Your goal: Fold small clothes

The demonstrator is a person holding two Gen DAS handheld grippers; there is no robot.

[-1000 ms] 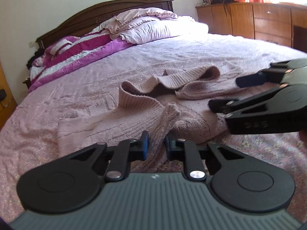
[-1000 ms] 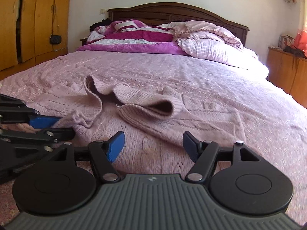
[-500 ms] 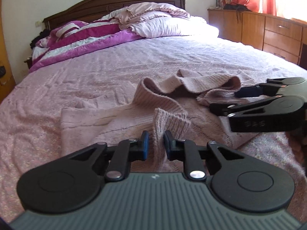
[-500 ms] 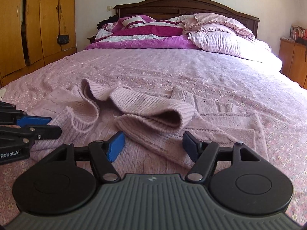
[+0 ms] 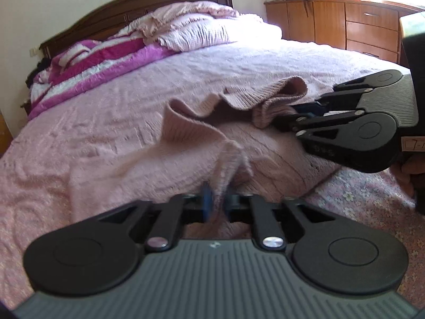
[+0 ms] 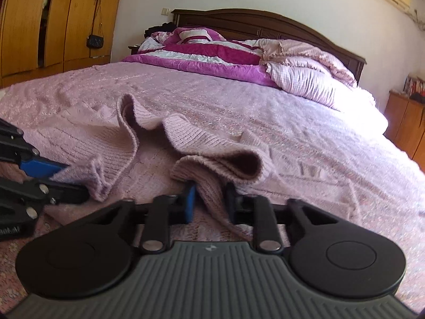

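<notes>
Left claw is clamped tight on the sweater hem, near the bed foot edge. Right claw is closing, a knit fold between its pads. We hold both near corners; the hem runs left-right between us and the body lies ahead toward the headboard, so we judge the fold goes forward.

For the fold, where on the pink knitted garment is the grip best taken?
Best at the ribbed hem of the garment, from the near side, low along the bed. That edge stands up in loose folds, so pads can close around it; both grippers pinch it there, the right's jaws closing.
</notes>
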